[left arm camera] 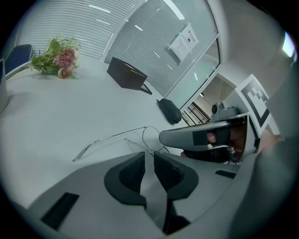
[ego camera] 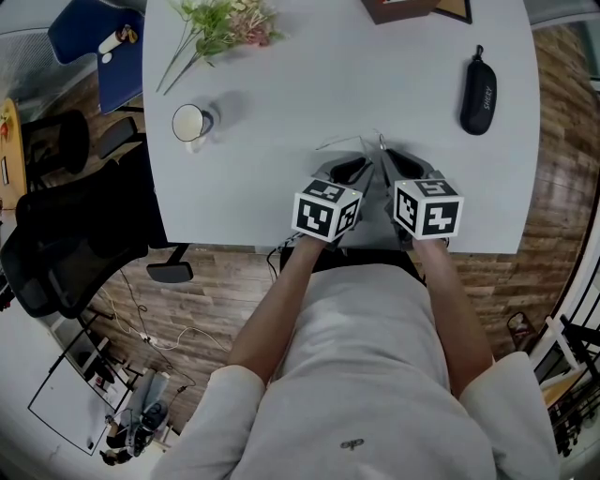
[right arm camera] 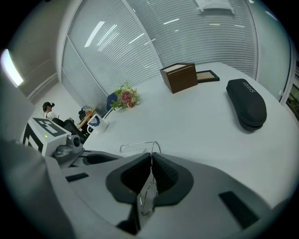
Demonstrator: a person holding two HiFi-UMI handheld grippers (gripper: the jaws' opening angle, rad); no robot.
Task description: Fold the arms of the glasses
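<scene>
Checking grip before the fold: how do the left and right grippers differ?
The right gripper is clamped on the glasses frame; the left gripper has fingers slightly apart, empty. The right has wire between its fingers; the left has an open arm lying ahead of them. Both point down at the table.

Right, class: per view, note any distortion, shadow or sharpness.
Head view: fisheye curves the pale grey table; the white mug casts a soft shadow. Left gripper view: dark corners, thin wire-framed glasses look sharp. Right gripper view: the window blinds curve.

Spread across the counter: white mug, pink-flowered sprig, black zip case, brown box and, seemingly, a picture frame alongside.
</scene>
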